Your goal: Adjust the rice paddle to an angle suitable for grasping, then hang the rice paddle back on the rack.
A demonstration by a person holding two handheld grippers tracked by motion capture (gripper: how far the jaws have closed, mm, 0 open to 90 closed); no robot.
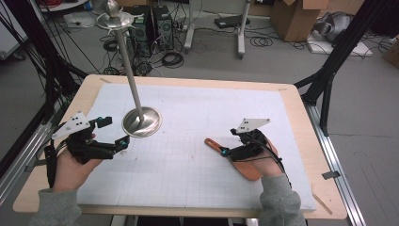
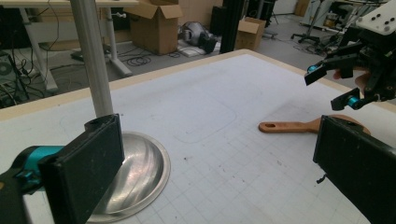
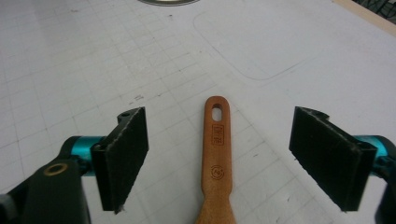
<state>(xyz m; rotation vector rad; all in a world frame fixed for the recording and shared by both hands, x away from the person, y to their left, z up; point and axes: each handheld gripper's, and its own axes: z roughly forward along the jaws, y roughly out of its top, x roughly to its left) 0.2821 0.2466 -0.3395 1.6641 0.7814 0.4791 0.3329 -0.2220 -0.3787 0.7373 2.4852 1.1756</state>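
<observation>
A wooden spatula (image 1: 212, 143) lies flat on the white gridded mat (image 1: 197, 188), its handle with a hanging hole pointing left toward the mat's middle. My right gripper (image 1: 226, 151) hovers just above that handle, open. In the right gripper view the handle (image 3: 217, 154) runs up between the two wide-set pads (image 3: 126, 154) without touching either. My left gripper (image 1: 116, 131) is open too, right beside the round base of a metal stand (image 1: 142, 121). In the left gripper view the left pad (image 2: 88, 163) stands close to the dish-shaped base (image 2: 140, 177), with nothing between the jaws.
The stand's thin pole (image 1: 129, 70) rises tall and leans toward the far left, with a small plate at its top. The mat covers a wooden table (image 1: 301, 122). Cardboard boxes, cables and frame legs are on the floor beyond the far edge.
</observation>
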